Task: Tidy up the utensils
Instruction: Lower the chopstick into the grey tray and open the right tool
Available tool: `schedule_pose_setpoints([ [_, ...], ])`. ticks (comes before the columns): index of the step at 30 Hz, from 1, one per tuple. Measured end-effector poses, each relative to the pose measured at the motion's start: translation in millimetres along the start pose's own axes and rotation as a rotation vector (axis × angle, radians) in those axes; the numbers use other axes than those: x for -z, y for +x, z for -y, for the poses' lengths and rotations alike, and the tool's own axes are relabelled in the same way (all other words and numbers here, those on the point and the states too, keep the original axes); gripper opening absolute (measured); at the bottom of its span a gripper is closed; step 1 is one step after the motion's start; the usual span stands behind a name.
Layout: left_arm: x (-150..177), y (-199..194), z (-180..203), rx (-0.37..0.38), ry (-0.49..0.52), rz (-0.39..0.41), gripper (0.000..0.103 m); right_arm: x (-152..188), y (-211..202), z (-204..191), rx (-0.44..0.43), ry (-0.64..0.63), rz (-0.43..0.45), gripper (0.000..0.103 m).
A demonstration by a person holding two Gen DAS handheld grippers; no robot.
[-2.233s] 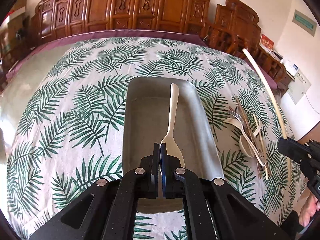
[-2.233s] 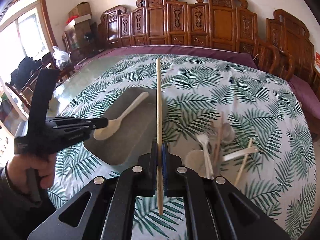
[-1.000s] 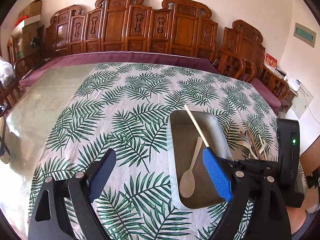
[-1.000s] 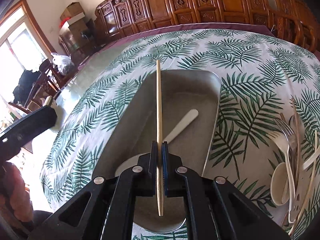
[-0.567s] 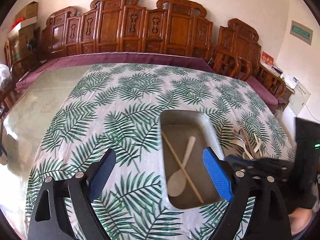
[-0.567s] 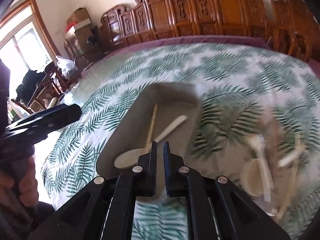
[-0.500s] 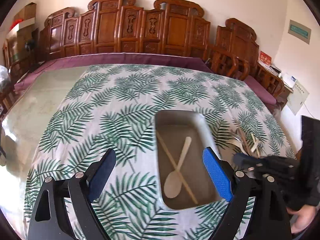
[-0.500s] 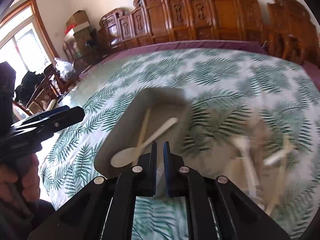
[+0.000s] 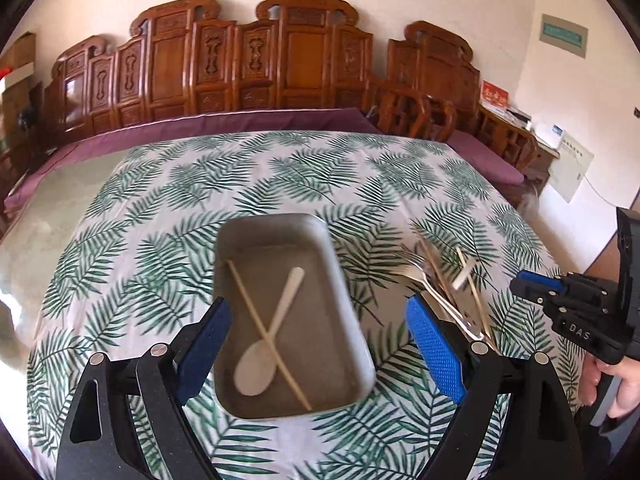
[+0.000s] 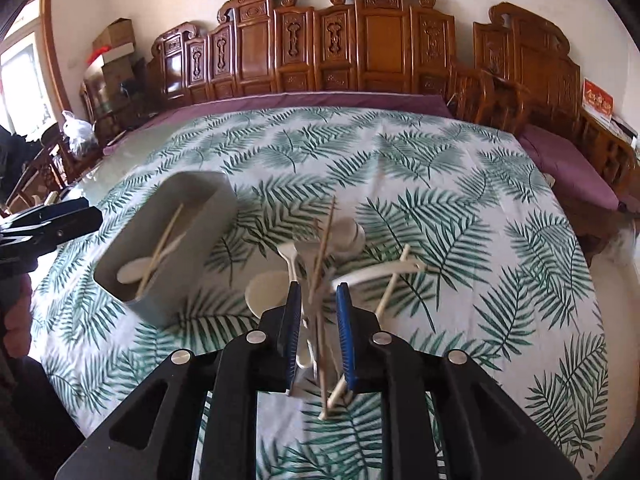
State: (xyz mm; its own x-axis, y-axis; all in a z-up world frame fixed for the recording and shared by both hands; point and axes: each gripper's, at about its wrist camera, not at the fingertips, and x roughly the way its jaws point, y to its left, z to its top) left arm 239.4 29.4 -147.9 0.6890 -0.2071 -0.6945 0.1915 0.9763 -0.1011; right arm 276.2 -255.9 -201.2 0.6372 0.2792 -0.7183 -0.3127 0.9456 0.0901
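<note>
Blurred wood and cream: the utensil pile (image 10: pixel 320 264) was hard to itemise in the right wrist view, its near ends hidden behind the right gripper (image 10: pixel 318 328). Right gripper was part open over the pile, holding nothing I could see. Left gripper (image 9: pixel 320 344) was wide open and empty, above the grey tray (image 9: pixel 340 264). Tray held the cream spoon (image 9: pixel 276 328) crossed by one chopstick (image 9: pixel 256 312). Versus 1.0 s ago: that chopstick was clamped in the right gripper, now released in the tray; right gripper had moved from the tray to the pile on the leaf-print cloth (image 9: pixel 160 184).
</note>
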Motion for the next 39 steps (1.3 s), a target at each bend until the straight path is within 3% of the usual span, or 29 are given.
schedule_pose_setpoints([
  [5, 7, 8, 16, 0.029, 0.009, -0.019, 0.085, 15, 15, 9, 0.004, 0.025, -0.017, 0.020],
  [9, 13, 15, 31, 0.032, 0.036, -0.033, 0.085, 23, 32, 15, 0.033, 0.036, -0.045, 0.035],
  [20, 25, 27, 51, 0.027, 0.067, -0.062, 0.085, 23, 80, 36, 0.130, 0.021, -0.162, 0.035],
  [24, 27, 30, 57, 0.026, 0.073, -0.071, 0.085, 24, 79, 41, 0.157, 0.016, -0.171, 0.032],
  [31, 35, 37, 71, 0.017, 0.100, -0.089, 0.085, 29, 70, 71, 0.195, 0.058, -0.179, 0.007],
  [39, 40, 49, 93, 0.021, 0.118, -0.132, 0.085, 30, 64, 82, 0.149, 0.084, -0.173, 0.007],
])
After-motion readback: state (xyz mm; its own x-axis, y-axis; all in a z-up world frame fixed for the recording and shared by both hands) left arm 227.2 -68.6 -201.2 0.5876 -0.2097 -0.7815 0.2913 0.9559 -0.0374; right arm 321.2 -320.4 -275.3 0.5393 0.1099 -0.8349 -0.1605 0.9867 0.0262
